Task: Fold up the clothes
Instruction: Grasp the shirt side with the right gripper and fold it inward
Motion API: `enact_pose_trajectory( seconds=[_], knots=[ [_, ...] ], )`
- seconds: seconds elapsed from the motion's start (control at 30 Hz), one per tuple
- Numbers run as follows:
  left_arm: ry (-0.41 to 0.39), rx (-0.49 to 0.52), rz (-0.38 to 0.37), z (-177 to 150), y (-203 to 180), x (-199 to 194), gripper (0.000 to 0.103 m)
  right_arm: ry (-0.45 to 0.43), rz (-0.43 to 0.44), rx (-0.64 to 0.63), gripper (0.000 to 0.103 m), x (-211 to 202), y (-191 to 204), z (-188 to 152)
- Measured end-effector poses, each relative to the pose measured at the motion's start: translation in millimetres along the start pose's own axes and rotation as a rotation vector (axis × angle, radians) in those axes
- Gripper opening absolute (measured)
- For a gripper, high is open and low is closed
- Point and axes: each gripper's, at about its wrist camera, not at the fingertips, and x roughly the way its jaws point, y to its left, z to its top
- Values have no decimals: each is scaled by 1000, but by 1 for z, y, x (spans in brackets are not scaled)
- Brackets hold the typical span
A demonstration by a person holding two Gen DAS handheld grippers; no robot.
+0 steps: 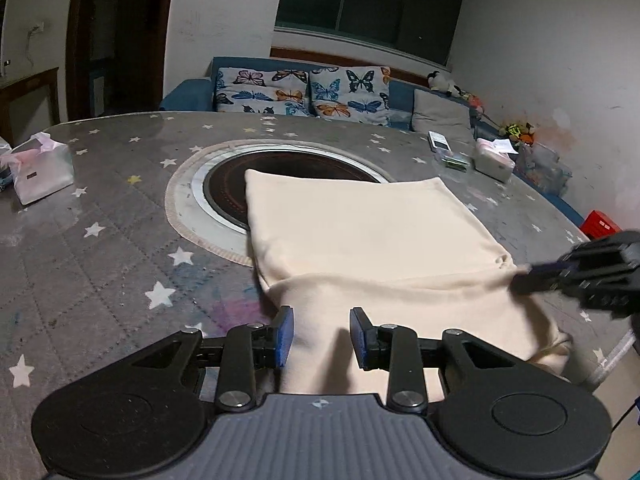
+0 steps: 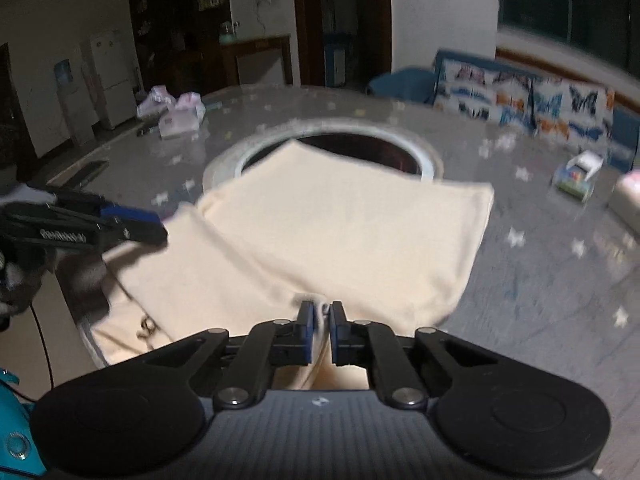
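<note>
A cream garment (image 1: pixel 360 232) lies partly folded on the round table, its far end over the dark centre hole, its near end hanging over the table's front edge. My left gripper (image 1: pixel 321 334) is open, its blue pads on either side of the cloth's near part without pinching it. My right gripper (image 2: pixel 320 330) is shut on a fold of the cream garment (image 2: pixel 340 232) at its near edge. In the left wrist view the right gripper (image 1: pixel 520 278) shows at the cloth's right corner. In the right wrist view the left gripper (image 2: pixel 156 226) shows at the cloth's left side.
The grey star-patterned tablecloth (image 1: pixel 100 248) covers the table, with a dark round hole (image 1: pixel 228 188) in its centre. A tissue pack (image 1: pixel 42 172) sits far left; a white box (image 1: pixel 494 160) and small items sit far right. A sofa with butterfly cushions (image 1: pixel 304 92) stands behind.
</note>
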Motion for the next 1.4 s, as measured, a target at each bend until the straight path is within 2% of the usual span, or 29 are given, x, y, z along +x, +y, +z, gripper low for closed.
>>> enact_pose_trajectory(
  seconds=[0.1, 0.2, 0.43, 0.6, 0.7, 0.83, 0.93, 1.0, 1.1, 1.17, 1.4],
  knots=[
    [1, 5, 19, 0, 2, 4, 34, -15, -38, -12, 7, -2, -1, 6],
    [-2, 10, 30, 1, 2, 5, 34, 35, -79, 23, 9, 11, -13, 0],
    [-29, 56, -35, 18, -14, 6, 31, -31, -59, -24, 11, -2, -8, 9],
    [-13, 113, -86, 27, -34, 27, 31, 7, -15, -42, 11, 19, -3, 8],
    [24, 142, -88, 23, -40, 37, 31, 32, -12, -64, 11, 22, -2, 4],
    [18, 199, -146, 13, -50, 24, 31, 38, 36, -125, 12, 0, 9, 1],
    [29, 250, -179, 2, -59, 19, 31, 77, 66, -161, 12, -2, 19, -10],
    [42, 286, -179, -7, -64, 19, 31, 112, 74, -176, 12, 2, 25, -19],
    [39, 331, -169, -17, -68, 14, 31, 97, 62, -192, 12, -3, 30, -23],
    [38, 328, -179, -18, -68, 9, 31, 77, 60, -183, 12, -10, 31, -21],
    [28, 324, -162, -19, -60, -5, 32, 93, 59, -185, 13, -13, 31, -27]
  ],
)
